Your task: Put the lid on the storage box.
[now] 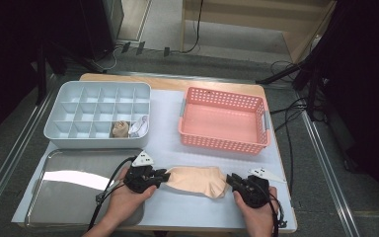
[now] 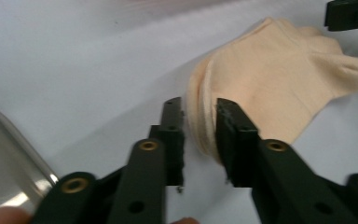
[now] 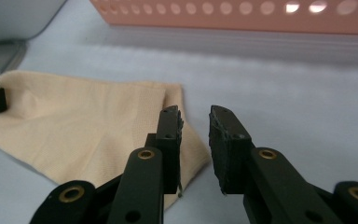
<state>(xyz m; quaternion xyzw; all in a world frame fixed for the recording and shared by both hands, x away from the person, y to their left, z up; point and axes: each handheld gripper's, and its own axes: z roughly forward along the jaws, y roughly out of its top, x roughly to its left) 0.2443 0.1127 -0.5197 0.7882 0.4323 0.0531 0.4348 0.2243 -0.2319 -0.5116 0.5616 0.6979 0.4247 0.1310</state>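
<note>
A beige sock (image 1: 197, 180) lies flat on the white mat near the table's front edge, between my two grippers. My left gripper (image 1: 165, 175) is at its left end. In the left gripper view the sock's folded edge (image 2: 270, 79) sits between the jaws of that gripper (image 2: 199, 116), which stand slightly apart and do not pinch it. My right gripper (image 1: 231, 178) is at the sock's right end. In the right gripper view this gripper (image 3: 196, 121) is open with bare mat in the gap, and the sock's corner (image 3: 88, 126) lies under its left jaw.
A pink perforated basket (image 1: 222, 143) stands behind the sock at the right. Back left is a white divided organiser (image 1: 59, 106) holding a rolled beige sock (image 1: 120, 129) and a white one (image 1: 138, 127). A metal tray (image 1: 74, 182) lies front left.
</note>
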